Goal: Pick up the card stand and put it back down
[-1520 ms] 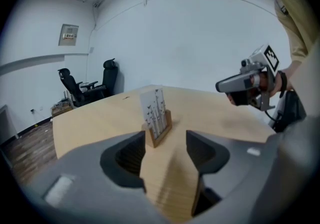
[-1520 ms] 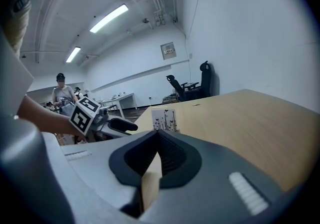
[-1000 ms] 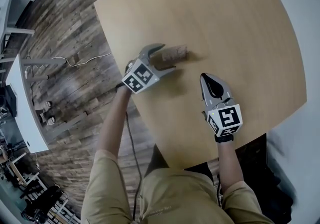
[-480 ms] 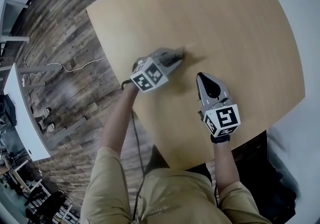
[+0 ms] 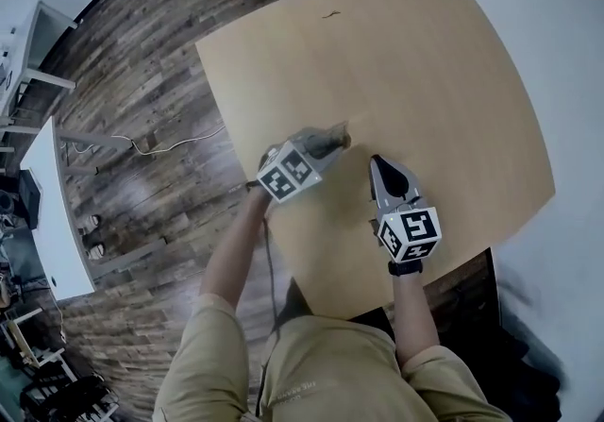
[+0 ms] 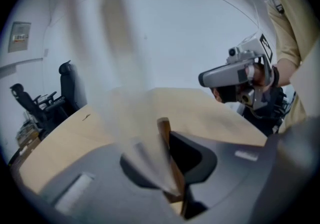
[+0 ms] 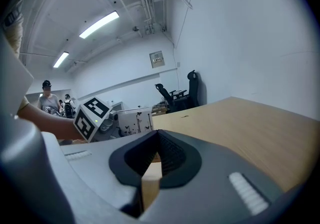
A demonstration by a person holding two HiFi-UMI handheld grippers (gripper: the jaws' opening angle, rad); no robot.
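Note:
The card stand (image 5: pixel 341 138), a small wooden base with a clear sheet, sits near the middle of the light wooden table (image 5: pixel 434 71). My left gripper (image 5: pixel 327 142) reaches it from the left, its jaws closing with the stand between them. In the left gripper view the wooden base (image 6: pixel 165 135) is pinched between the dark pads, and the clear sheet (image 6: pixel 115 52) rises blurred above them. My right gripper (image 5: pixel 377 163) rests on the table just right of the stand, shut with nothing in it (image 7: pixel 157 140).
A small dark mark (image 5: pixel 330 14) lies near the table's far edge. Plank floor (image 5: pixel 142 71) with a cable (image 5: pixel 142 142) runs along the left, beside a white desk (image 5: pixel 52 212). Office chairs (image 7: pixel 192 85) stand past the table's far end.
My left gripper has moved forward around the card stand, and its wide-open jaws have closed onto it. The right gripper has barely moved.

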